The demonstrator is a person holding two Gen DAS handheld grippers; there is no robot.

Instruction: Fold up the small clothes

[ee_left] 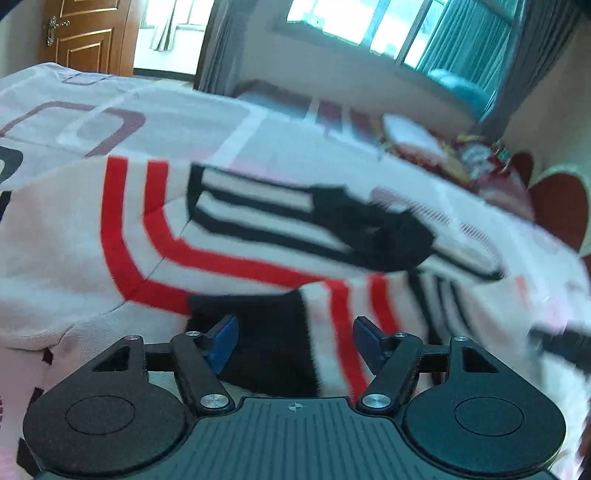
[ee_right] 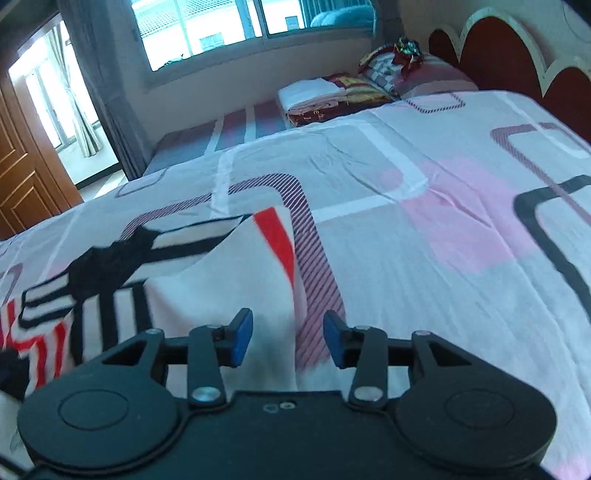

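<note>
A small white knitted garment (ee_left: 74,240) with red and black stripes lies spread on the bed, partly folded over itself. In the left wrist view it fills the middle. My left gripper (ee_left: 295,343) hovers just above its near black-and-red part, open, with nothing pinched between the blue pads (ee_left: 221,343). In the right wrist view the same garment (ee_right: 207,288) lies at the lower left. My right gripper (ee_right: 288,339) is open over the garment's right edge, its blue pads (ee_right: 242,339) holding nothing. The left wrist view is motion-blurred.
The bed has a pink, grey and white patterned bedspread (ee_right: 424,221). Folded bedding and pillows (ee_right: 332,96) lie at the far end by a red scalloped headboard (ee_right: 498,48). A window (ee_right: 229,26) and a wooden door (ee_right: 22,173) stand beyond the bed.
</note>
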